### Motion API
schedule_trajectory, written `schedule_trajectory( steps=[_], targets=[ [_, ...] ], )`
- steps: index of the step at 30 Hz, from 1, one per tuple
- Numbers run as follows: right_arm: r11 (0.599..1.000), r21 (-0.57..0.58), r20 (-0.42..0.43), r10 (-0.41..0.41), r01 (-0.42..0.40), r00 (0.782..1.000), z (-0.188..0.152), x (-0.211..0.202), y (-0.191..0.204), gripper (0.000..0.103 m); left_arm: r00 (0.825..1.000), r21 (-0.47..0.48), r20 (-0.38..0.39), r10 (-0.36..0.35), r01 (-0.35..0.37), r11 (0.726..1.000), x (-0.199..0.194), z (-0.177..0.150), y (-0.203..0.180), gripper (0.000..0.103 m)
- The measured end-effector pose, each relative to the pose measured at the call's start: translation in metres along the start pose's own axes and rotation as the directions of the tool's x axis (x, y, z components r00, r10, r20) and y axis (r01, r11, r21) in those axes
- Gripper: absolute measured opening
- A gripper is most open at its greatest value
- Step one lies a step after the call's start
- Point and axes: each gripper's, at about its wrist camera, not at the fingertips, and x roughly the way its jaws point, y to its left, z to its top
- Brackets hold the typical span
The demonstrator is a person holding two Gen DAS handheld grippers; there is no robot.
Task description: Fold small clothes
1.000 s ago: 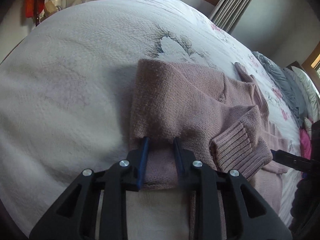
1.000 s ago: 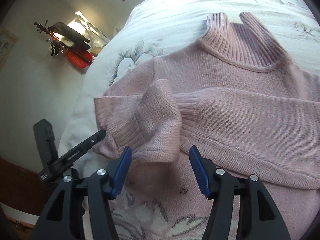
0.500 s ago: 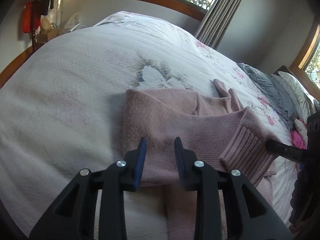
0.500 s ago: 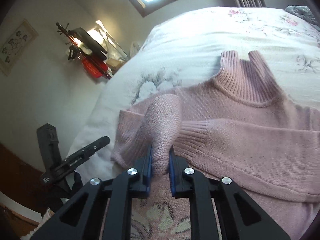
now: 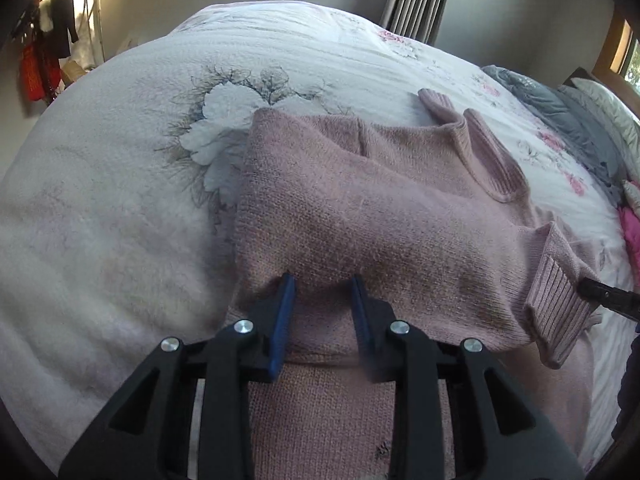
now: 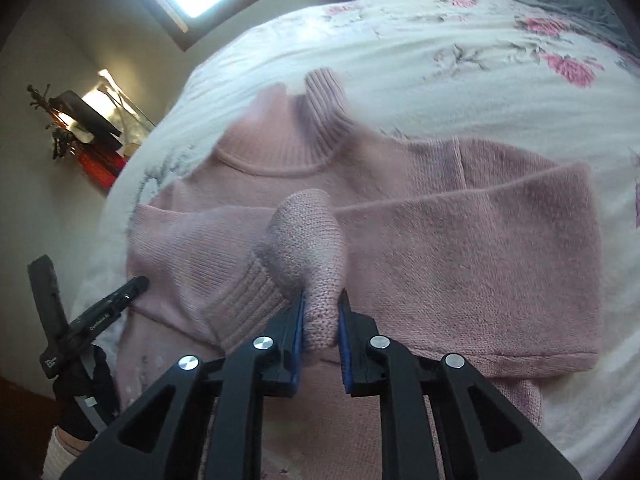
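Sweater sleeve was pinched in the right gripper; left gripper stood narrowly open at six o'clock. Best carried low, flat across.

your left gripper's fingertips vanish under the pink sweater; its hem runs off the bottom edge, collar blurred
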Motion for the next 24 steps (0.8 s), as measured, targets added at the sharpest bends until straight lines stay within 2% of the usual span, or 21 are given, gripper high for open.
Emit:
schedule_trajectory(
  steps=[2, 3, 5, 8, 10, 12, 14, 16, 18, 19, 20, 22, 24],
  targets=[
    [0.997, -0.039, -0.022, -0.074, 0.073, 0.997, -0.005, 0.012, 0.001, 0.026, 1.000, 0.012, 0.000, 0.007, -0.007, 1.000, 0.000, 0.000, 0.000, 0.029],
    [0.989, -0.074, -0.008, -0.128, 0.127, 0.992, -0.007, 0.011, 0.006, 0.027, 1.000, 0.017, -0.003, 0.007, -0.007, 1.000, -0.003, 0.001, 0.000, 0.029],
    [0.974, -0.136, 0.047, -0.178, 0.183, 0.983, -0.013, -0.002, 0.018, 0.033, 1.000, 0.018, -0.003, -0.006, 0.006, 1.000, -0.011, 0.002, -0.001, 0.029],
    [0.961, -0.238, 0.106, -0.115, 0.137, 0.988, -0.017, -0.022, 0.052, 0.042, 0.997, 0.017, 0.043, -0.057, 0.056, 0.998, -0.030, 0.006, -0.008, 0.031],
    [0.945, -0.314, 0.079, -0.072, 0.093, 0.994, -0.022, -0.018, 0.080, 0.050, 0.995, 0.040, 0.060, -0.075, 0.073, 0.997, -0.036, 0.009, -0.021, 0.035],
    [0.931, -0.355, 0.037, -0.076, 0.084, 0.996, -0.027, -0.001, 0.099, 0.051, 0.994, 0.060, 0.044, -0.098, 0.095, 0.994, -0.032, 0.011, -0.034, 0.037],
    [0.905, -0.391, 0.027, -0.169, 0.166, 0.985, -0.032, 0.020, 0.109, 0.051, 0.996, 0.073, 0.033, -0.085, 0.082, 0.994, -0.024, 0.010, -0.043, 0.037],
    [0.878, -0.401, 0.017, -0.279, 0.262, 0.960, -0.037, 0.041, 0.109, 0.050, 0.998, 0.077, 0.015, -0.068, 0.067, 0.995, -0.014, 0.009, -0.046, 0.037],
    [0.887, -0.380, -0.016, -0.291, 0.263, 0.957, -0.036, 0.056, 0.101, 0.045, 0.999, 0.065, -0.013, -0.052, 0.053, 0.996, -0.001, 0.008, -0.044, 0.037],
    [0.893, -0.372, -0.024, -0.283, 0.254, 0.959, -0.036, 0.059, 0.096, 0.039, 0.999, 0.059, -0.024, -0.046, 0.047, 0.997, 0.005, 0.007, -0.042, 0.037],
    [0.895, -0.370, -0.023, -0.274, 0.247, 0.961, -0.036, 0.057, 0.094, 0.024, 0.998, 0.054, -0.032, -0.046, 0.048, 0.997, 0.009, 0.006, -0.040, 0.037],
    [0.915, -0.346, -0.026, -0.232, 0.209, 0.972, -0.033, 0.045, 0.088, 0.006, 0.998, 0.051, -0.028, -0.054, 0.056, 0.997, 0.011, 0.004, -0.037, 0.038],
    [0.945, -0.292, -0.001, -0.152, 0.145, 0.988, -0.026, 0.022, 0.074, 0.006, 0.998, 0.062, -0.023, -0.061, 0.062, 0.996, 0.010, 0.003, -0.035, 0.038]
  ],
)
